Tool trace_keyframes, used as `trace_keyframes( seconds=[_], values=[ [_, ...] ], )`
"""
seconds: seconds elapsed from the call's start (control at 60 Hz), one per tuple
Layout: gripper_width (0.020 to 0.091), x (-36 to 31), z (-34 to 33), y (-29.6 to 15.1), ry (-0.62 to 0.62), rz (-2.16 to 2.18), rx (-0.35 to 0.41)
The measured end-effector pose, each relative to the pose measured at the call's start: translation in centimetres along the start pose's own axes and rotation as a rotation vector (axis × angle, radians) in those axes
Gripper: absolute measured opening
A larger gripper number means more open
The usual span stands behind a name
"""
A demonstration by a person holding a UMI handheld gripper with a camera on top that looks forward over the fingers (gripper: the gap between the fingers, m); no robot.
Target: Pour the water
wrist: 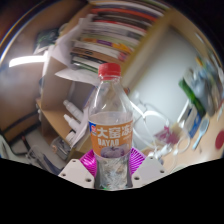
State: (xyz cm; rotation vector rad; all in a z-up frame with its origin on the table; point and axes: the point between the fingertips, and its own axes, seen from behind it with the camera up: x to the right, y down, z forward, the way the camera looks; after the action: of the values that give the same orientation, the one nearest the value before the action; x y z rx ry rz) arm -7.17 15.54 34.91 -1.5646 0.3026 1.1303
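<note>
A clear plastic water bottle point(110, 125) with a red cap point(110, 71) and a blue and orange label stands upright between my fingers. My gripper point(111, 166) is shut on the bottle's lower body, with the magenta pads point(133, 161) pressing on both sides. The bottle is lifted, and the room behind it looks tilted. The bottle's base is hidden between the fingers.
Stacked books and magazines point(115, 38) lie on a wooden surface beyond the bottle. White cables point(160, 132) and cluttered small items sit to the right. A dark object point(12, 150) lies to the left.
</note>
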Motion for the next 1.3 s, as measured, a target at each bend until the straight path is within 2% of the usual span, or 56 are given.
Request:
trace_keyframes(
  seconds=[0.033,0.1,0.133,0.217,0.283,0.35,0.433,0.583,0.65,0.667,0.683,0.717,0.95,1.05,1.1,1.15,1.2,1.3],
  values=[
    [0.0372,0.9,-1.1,-3.0,0.001,-0.138,0.04],
    [0.0371,3.8,-2.4,-7.9,0.096,-0.377,0.11],
    [0.037,5.9,-3.6,-10.3,0.158,-0.49,0.138],
    [0.037,13.3,-4.8,-12.5,0.367,-0.736,0.163],
    [0.0372,20.4,-6.1,-12.7,0.492,-0.861,0.122],
    [0.0371,26.4,-6.9,-11.4,0.548,-0.852,0.057],
    [0.0371,32.8,-8.9,-10.1,0.631,-0.839,0.014],
    [0.0372,38.5,-10.1,-8.3,0.673,-0.8,0.002],
    [0.0377,40.6,-10.4,-6.5,0.686,-0.768,-0.027],
    [0.0382,40.3,-10.4,-6.7,0.679,-0.767,-0.008],
    [0.0374,39.9,-10.2,-7.1,0.659,-0.782,0.045],
    [0.0373,39.7,-10.4,-6.8,0.653,-0.789,0.063],
    [0.0384,39.9,-10.2,-6.7,0.663,-0.811,0.046],
    [0.0481,39.8,-10.2,-6.6,0.659,-0.816,0.027],
    [0.0536,40.2,-10.3,-6.0,0.669,-0.805,-0.028],
    [0.0678,41.0,-10.7,-4.8,0.695,-0.77,-0.117],
    [0.0847,40.4,-11.0,-4.1,0.675,-0.742,-0.151],
    [0.0843,38.8,-12.9,-4.1,0.678,-0.725,-0.161]
  ],
)
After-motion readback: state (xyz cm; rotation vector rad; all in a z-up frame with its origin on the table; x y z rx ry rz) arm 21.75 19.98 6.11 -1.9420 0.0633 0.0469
